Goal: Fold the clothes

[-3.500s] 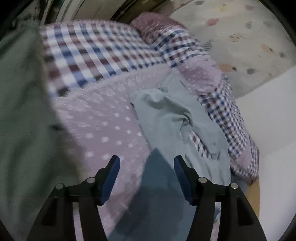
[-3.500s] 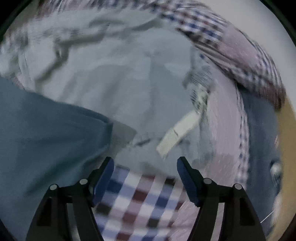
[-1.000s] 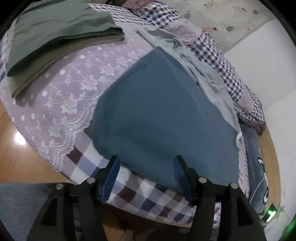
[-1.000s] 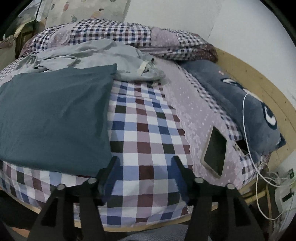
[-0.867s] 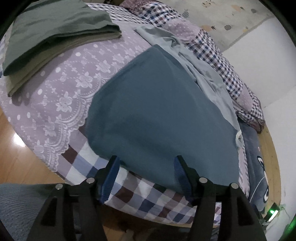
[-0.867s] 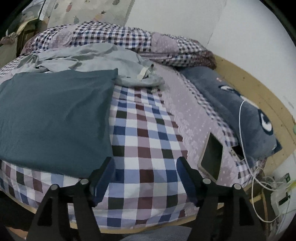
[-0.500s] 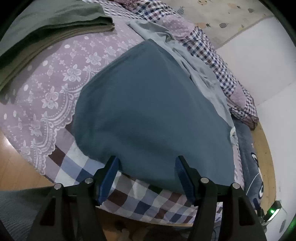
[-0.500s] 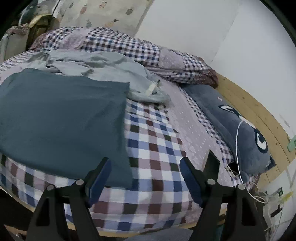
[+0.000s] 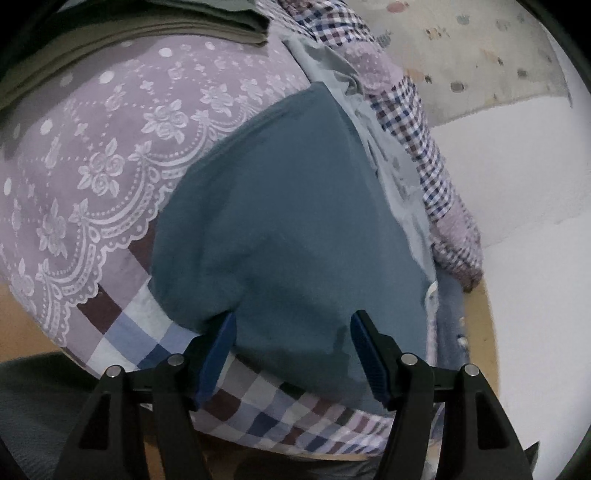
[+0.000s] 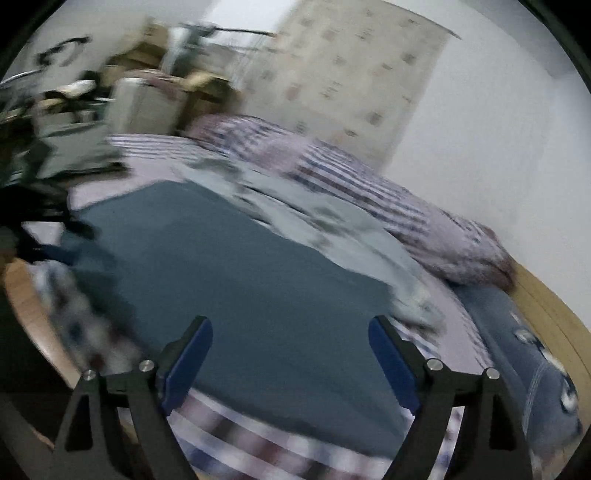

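Observation:
A dark teal garment (image 9: 291, 221) lies spread flat on the bed, also filling the middle of the blurred right wrist view (image 10: 236, 280). My left gripper (image 9: 291, 354) is open, its blue pads straddling the garment's near edge, nothing pinched. My right gripper (image 10: 290, 360) is open too, hovering over the near hem. A crumpled pale grey-blue garment (image 9: 391, 162) lies along the far side of the teal one (image 10: 325, 229). Folded green clothes (image 9: 155, 18) are stacked at the top left.
The bed wears a lilac lace cover (image 9: 85, 155) over a checked sheet (image 9: 258, 417). A checked quilt (image 10: 369, 199) is bunched by the white wall. A dark blue pillow (image 10: 528, 354) lies right. Wooden floor (image 9: 22, 332) shows left; cluttered furniture (image 10: 140, 96) stands beyond.
Both grippers have moved closer to the teal garment's near edge. The right one has swung left fast, so the phone and cable have left its view, now blurred.

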The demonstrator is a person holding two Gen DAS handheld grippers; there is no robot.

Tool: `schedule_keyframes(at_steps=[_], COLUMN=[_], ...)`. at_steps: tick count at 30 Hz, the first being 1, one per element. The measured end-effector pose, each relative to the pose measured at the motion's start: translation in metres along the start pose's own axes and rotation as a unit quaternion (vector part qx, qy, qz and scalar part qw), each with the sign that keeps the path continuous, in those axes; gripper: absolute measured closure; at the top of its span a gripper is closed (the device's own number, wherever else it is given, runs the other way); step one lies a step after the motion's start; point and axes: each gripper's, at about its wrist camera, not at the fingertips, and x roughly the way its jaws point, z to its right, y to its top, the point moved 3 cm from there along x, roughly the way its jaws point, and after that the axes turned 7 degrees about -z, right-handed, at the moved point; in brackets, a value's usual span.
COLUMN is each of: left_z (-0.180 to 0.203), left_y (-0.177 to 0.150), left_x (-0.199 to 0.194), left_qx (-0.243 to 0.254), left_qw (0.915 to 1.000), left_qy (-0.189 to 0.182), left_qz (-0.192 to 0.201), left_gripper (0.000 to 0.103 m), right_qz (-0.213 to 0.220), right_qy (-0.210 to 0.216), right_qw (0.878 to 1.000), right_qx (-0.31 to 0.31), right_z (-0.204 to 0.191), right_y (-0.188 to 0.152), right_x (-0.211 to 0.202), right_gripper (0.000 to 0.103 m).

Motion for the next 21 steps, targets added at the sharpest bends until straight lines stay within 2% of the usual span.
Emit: schedule_keyframes(at_steps=[4, 7, 11, 15, 19, 21], left_z=[-0.014, -0.021, -0.025, -0.032, -0.026, -0.023], left_y=[0.001, -0.003, -0.005, -0.002, -0.001, 0.0], left_x=[-0.004, -0.002, -0.001, -0.007, -0.011, -0.014], left_qx=[-0.037, -0.046, -0.035, -0.037, -0.018, -0.013], left_qw=[0.999, 0.9987, 0.9991, 0.9989, 0.9992, 0.9996], left_qy=[-0.025, -0.019, 0.006, 0.016, 0.031, 0.023], left_qz=[0.003, -0.009, -0.024, -0.025, -0.016, -0.011], left_gripper=[0.035, 0.035, 0.035, 0.035, 0.035, 0.035], right_qz=[0.043, 0.082, 0.109, 0.124, 0.128, 0.128], right_qy=[0.045, 0.063, 0.069, 0.066, 0.061, 0.057], right_qw=[0.995, 0.982, 0.962, 0.948, 0.941, 0.938], right_qx=[-0.082, -0.159, -0.242, -0.286, -0.307, -0.317], right_z=[-0.063, -0.111, -0.161, -0.186, -0.198, -0.204], right_y=[0.021, 0.026, 0.022, 0.014, 0.008, 0.005], right_x=[0.006, 0.012, 0.031, 0.048, 0.063, 0.069], right_gripper=[0.013, 0.013, 0.013, 0.013, 0.013, 0.013])
